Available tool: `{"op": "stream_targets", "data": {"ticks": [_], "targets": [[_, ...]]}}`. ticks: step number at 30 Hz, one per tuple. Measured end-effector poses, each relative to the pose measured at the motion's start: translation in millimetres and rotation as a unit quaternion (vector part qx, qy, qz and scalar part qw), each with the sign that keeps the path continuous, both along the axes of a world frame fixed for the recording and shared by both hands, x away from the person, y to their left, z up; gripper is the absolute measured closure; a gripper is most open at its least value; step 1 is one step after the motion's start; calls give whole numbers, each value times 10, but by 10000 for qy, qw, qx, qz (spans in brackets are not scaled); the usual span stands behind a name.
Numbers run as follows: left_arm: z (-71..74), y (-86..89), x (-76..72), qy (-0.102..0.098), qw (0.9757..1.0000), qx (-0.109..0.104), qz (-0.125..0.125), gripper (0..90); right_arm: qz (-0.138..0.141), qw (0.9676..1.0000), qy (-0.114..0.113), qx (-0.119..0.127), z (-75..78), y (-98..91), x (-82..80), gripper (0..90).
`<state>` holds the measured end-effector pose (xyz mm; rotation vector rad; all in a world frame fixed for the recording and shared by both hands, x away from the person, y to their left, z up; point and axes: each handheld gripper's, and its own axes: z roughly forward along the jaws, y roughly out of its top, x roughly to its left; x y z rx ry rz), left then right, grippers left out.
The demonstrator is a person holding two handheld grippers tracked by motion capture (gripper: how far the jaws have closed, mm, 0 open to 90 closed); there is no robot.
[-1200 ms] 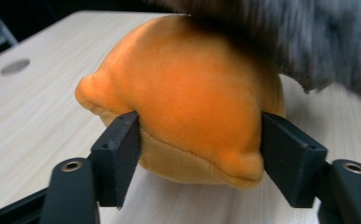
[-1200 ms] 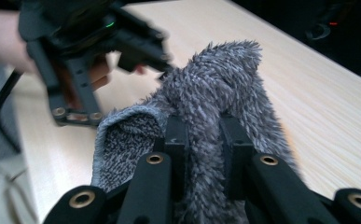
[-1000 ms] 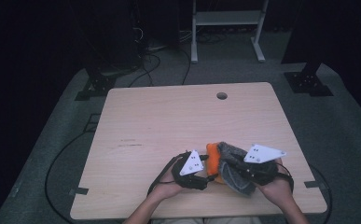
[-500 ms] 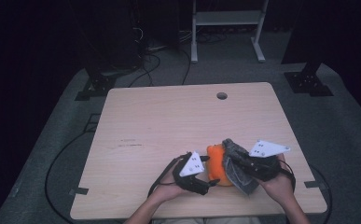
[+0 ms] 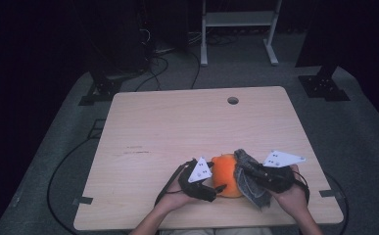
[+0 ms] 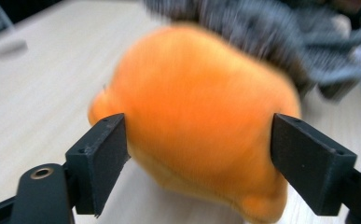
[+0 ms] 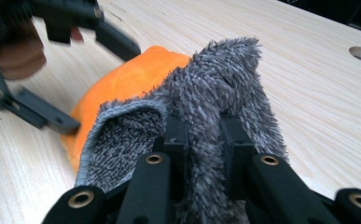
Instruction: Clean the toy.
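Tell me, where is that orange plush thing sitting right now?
In the high view the orange plush lies near the table's front edge, between the left claw and the grey fuzzy cloth pinched in the right claw.

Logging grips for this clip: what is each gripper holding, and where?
Right gripper: grey fuzzy cloth, pinched at a fold. Left gripper: just opened, straddling the orange plush.

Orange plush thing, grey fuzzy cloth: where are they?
Orange plush thing [image 6: 201, 107], left gripper view, middle of its front.
Grey fuzzy cloth [image 7: 225, 79], right gripper view, its raised fold.
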<state>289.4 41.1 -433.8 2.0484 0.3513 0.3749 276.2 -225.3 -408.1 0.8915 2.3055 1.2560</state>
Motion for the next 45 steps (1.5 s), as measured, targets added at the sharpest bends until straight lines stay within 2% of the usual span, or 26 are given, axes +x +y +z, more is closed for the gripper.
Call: {"op": "stream_targets", "data": {"ticks": [1,3,5,7,8,11,13,15,16,17,18,20,22,23,25,26,29,31,33,35,37,39,40,41,43,45], "targets": [[30,2,-12,-126,9998,-130,-4,186,-2,10000,-25,-30,3,11,-8,750],[33,-1,-12,-154,9996,-223,-97,185,189,9998,-23,82,13,73,-37,750],[-26,-10,-5,-174,9998,28,-77,173,400,9992,-58,77,17,166,-82,749],[-72,27,38,42,10000,52,4,180,449,9988,-172,-83,11,245,-107,748],[-78,51,56,103,9999,98,44,186,437,9989,-150,-44,4,236,-86,748],[-96,98,79,202,9995,225,78,209,115,9999,-37,-34,-38,139,2,745],[-83,113,84,217,9996,197,39,207,-88,9999,94,39,-70,63,37,746],[-20,109,75,47,10000,47,-25,176,-147,9998,138,88,-75,61,25,749],[-2,105,69,-45,10000,-32,-14,155,-180,9998,76,38,-66,92,1,750],[15,95,64,-103,9998,-160,-35,152,-155,9999,9,13,-56,117,-14,750],[15,83,65,-104,9998,-164,-51,154,-39,9999,-63,97,-34,164,-44,750],[-25,74,71,-73,9999,66,-77,161,195,9995,-158,210,5,245,-92,750],[-63,114,94,96,9999,39,-51,186,216,9995,-206,137,-4,278,-88,749],[-78,137,112,200,9998,3,-26,192,202,9995,-173,163,-22,263,-68,749],[-85,157,126,282,9996,29,28,199,43,9995,67,313,-86,152,22,748],[-86,165,130,297,9996,30,23,200,-235,9994,177,206,-142,52,83,748],[-101,198,142,346,9994,11,41,201,-569,9967,534,203,-240,-112,155,749],[-110,208,148,402,9992,-40,61,201,-542,9962,545,405,-233,-160,137,749],[-116,207,153,407,9991,-60,51,200,-377,9955,387,774,-134,-128,80,749],[-117,209,150,408,9991,-65,50,200,-166,9950,304,938,-99,-57,55,747],[-120,223,158,433,9990,-61,26,200,-109,9962,362,782,-148,-11,78,747],[-128,224,160,472,9988,-82,43,200,-122,9940,644,871,-254,-46,149,747],[-130,223,161,476,9988,-86,53,200,-180,9925,801,910,-288,-80,186,747],[-129,225,160,483,9988,-83,53,200,-304,9922,883,827,-317,-108,209,748],[-125,229,157,476,9988,-72,37,200,-499,9922,988,579,-368,-152,235,748],[-122,222,152,457,9989,-54,23,200,-576,9910,1049,592,-378,-197,236,749]]}}
